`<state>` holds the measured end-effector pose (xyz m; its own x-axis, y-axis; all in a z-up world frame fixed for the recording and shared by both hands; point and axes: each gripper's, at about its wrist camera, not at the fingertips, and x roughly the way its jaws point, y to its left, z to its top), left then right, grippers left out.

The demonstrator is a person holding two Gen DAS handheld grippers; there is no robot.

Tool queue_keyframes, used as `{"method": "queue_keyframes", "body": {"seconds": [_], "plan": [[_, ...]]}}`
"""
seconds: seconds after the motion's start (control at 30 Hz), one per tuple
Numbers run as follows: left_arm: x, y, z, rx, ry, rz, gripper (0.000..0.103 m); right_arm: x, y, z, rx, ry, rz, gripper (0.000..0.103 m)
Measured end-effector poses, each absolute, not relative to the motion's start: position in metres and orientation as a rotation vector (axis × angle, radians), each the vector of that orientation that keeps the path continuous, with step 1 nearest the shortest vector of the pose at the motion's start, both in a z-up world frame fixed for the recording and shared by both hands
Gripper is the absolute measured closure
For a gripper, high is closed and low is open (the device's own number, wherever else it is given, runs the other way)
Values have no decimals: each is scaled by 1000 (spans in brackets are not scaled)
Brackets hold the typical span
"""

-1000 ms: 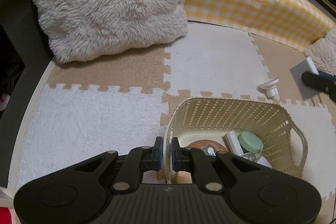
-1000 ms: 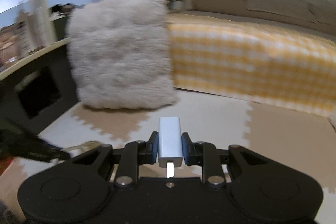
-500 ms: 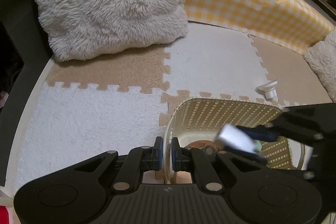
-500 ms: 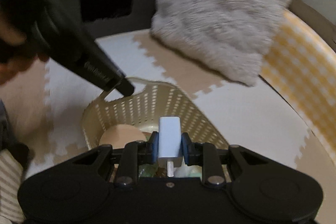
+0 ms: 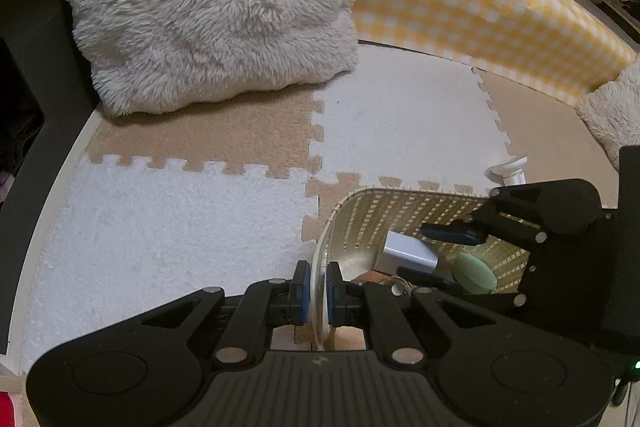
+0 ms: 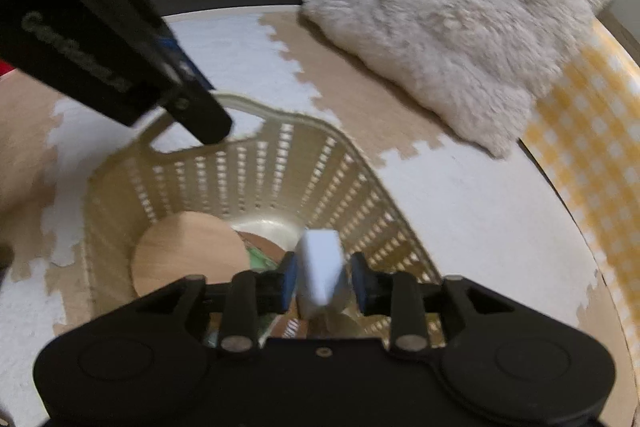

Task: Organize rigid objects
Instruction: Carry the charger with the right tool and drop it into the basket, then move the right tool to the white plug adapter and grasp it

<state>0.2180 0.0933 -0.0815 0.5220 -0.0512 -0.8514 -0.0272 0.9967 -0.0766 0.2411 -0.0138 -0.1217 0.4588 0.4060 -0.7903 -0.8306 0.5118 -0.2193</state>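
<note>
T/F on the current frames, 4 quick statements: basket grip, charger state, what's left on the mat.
1. The left gripper clamps the basket rim. True.
2. The white charger lies on the mat outside the basket. False: it sits between the right gripper fingers, over the basket interior.
3. A green lid is inside the basket. True.
4. Nothing remains on the mat. False: a small white object lies beyond the basket.

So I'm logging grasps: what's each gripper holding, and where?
Left gripper pinches the basket rim. Right gripper has opened around the white charger.
</note>
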Motion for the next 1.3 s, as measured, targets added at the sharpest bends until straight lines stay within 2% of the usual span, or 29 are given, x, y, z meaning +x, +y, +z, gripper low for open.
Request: {"method": "queue_keyframes", "body": {"seconds": [0.3,0.37,0.5,0.6,0.67,0.8,0.87,1.0,1.07,1.3], "plan": [[218,93,-82,-83,1022,-14,95,244,-40,-113,-524,809,777,65],[218,93,-82,-82,1022,-14,95,245,-46,-108,-458,829,763,57],[218,93,-82,-83,1022,-14,95,242,-61,-91,-335,828,749,52],[218,93,-82,-83,1022,-14,95,238,-72,-77,-278,803,747,46],[218,93,-82,-83,1022,-14,95,235,-80,-68,-243,783,751,38],[218,93,-82,-83,1022,-14,95,229,-96,-48,-178,737,745,32],[218,93,-82,-83,1022,-14,95,227,-106,-38,-149,707,729,22],[218,93,-82,-82,1021,-14,95,229,-127,-23,-93,644,665,16],[218,93,-82,-82,1021,-14,95,232,-137,-20,-71,623,623,9],[218,93,-82,-78,1022,-14,95,250,-181,-28,28,607,448,4]]}}
